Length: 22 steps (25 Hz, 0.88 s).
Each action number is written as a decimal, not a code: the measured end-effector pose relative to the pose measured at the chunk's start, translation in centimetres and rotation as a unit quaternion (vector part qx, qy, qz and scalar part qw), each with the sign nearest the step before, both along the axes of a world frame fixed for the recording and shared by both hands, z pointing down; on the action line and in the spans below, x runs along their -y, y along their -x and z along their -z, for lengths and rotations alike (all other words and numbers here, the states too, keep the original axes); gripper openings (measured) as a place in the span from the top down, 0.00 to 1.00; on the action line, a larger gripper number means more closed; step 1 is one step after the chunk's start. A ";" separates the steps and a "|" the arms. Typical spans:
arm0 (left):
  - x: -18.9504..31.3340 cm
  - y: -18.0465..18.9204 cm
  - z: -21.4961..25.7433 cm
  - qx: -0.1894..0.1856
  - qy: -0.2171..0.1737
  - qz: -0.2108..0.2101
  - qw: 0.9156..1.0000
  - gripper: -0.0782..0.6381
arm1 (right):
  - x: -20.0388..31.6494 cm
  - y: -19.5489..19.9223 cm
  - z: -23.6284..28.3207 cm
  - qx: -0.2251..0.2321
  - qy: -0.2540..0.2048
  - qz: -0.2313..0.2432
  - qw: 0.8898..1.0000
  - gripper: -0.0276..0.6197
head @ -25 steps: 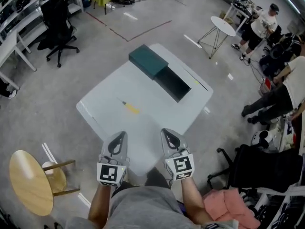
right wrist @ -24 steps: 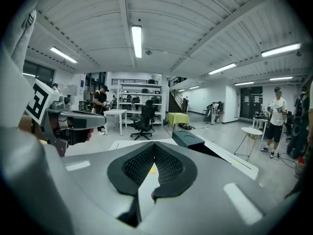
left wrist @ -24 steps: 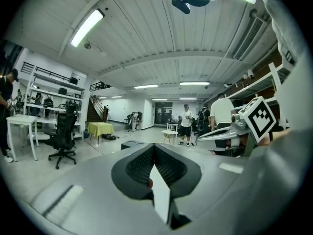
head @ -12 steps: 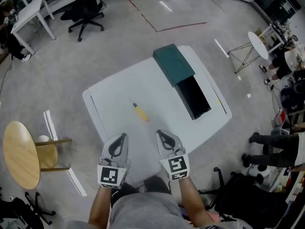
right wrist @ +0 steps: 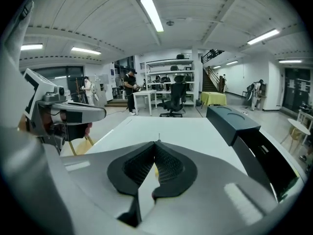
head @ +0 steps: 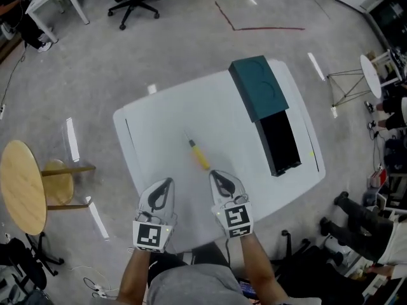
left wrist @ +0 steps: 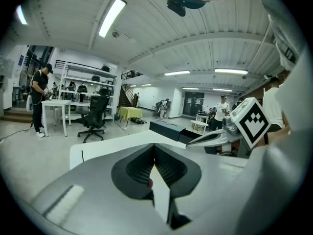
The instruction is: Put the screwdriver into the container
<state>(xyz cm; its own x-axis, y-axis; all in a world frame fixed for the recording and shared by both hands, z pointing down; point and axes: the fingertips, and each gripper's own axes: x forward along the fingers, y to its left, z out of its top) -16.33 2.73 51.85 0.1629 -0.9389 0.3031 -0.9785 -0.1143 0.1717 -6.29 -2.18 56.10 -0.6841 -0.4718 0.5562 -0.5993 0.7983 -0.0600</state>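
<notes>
Grey, ribbed pads meet tip to tip on both tongs. I read the left gripper (left wrist: 154, 147) as closed with nothing in it, and the right gripper (right wrist: 156, 144) the same. From the head view they sit side by side over the near edge of the white table (head: 159, 126), left gripper (head: 165, 184) and right gripper (head: 216, 175) both pointing away from me.

The screwdriver (head: 200, 156) lies flat on the tabletop just beyond the right tips, yellow handle nearest them and the thin shaft pointing away. I cannot tell whether the tips touch it.

The container (head: 280, 142) stands to its right, apart from it. The near half is open and black inside, and a dark teal lid (head: 257, 86) covers the far half.
</notes>
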 end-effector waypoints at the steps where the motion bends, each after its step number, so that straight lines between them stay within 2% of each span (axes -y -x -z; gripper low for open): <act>1: 0.2 0.2 -0.6 0.001 0.004 0.001 1.000 0.87 | 0.3 0.2 -0.6 -0.003 0.004 0.003 1.000 0.95; 10: 2.1 1.3 -2.9 -0.010 0.021 0.012 1.000 0.87 | 2.7 2.0 -3.4 -0.023 0.031 0.015 0.999 0.94; 16: 2.8 2.1 -3.6 0.000 0.028 0.007 1.000 0.87 | 3.8 3.5 -5.0 -0.041 0.057 0.028 0.997 0.82; 22: 3.4 2.9 -4.3 -0.013 0.035 0.015 0.999 0.87 | 5.0 5.4 -7.1 -0.070 0.094 0.040 0.992 0.73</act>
